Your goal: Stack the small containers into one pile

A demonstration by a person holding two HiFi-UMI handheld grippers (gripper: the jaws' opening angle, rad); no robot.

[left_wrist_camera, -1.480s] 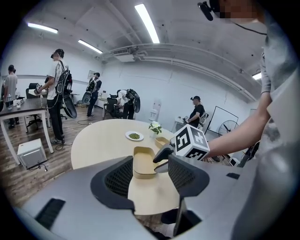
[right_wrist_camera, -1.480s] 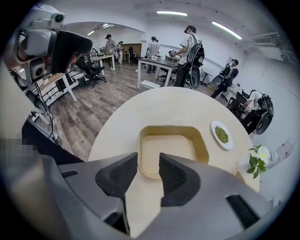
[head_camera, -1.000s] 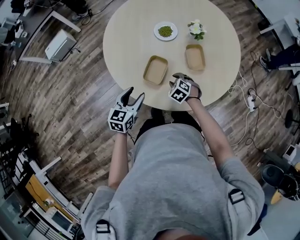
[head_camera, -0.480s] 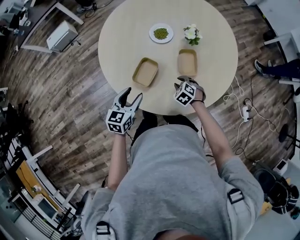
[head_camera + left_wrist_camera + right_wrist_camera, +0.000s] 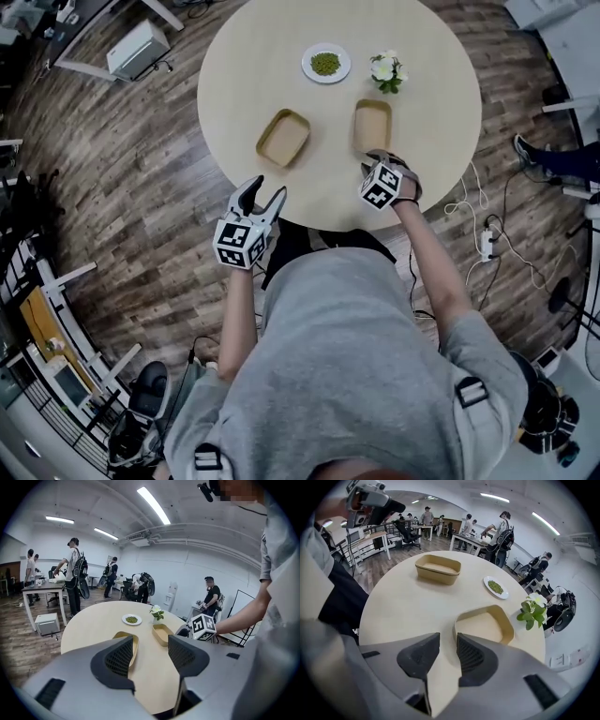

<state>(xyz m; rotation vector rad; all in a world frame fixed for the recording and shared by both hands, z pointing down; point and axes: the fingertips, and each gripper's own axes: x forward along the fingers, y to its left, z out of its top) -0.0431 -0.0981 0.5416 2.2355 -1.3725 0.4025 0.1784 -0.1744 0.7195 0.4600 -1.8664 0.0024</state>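
Two empty tan containers sit apart on the round table [image 5: 246, 75]: a left container [image 5: 283, 138] and a right container [image 5: 372, 125]. My right gripper [image 5: 379, 161] hangs over the table's near edge, just short of the right container [image 5: 485, 625]. Its jaws have just been closing a little and stand narrowly open [image 5: 446, 652] with nothing between them. My left gripper [image 5: 267, 190] is off the table's near-left edge, open and empty [image 5: 151, 654]. It faces the left container [image 5: 135, 641] and the right container [image 5: 161, 633].
A white plate of green bits [image 5: 325, 64] and a small flower pot [image 5: 386, 68] stand at the table's far side. Wooden floor surrounds the table, with cables and a power strip [image 5: 487, 242] to the right. Several people stand at desks in the background [image 5: 75, 581].
My right gripper has moved right along the table's near edge, from between the containers to just in front of the right one. The left gripper has shifted slightly right beside the table.
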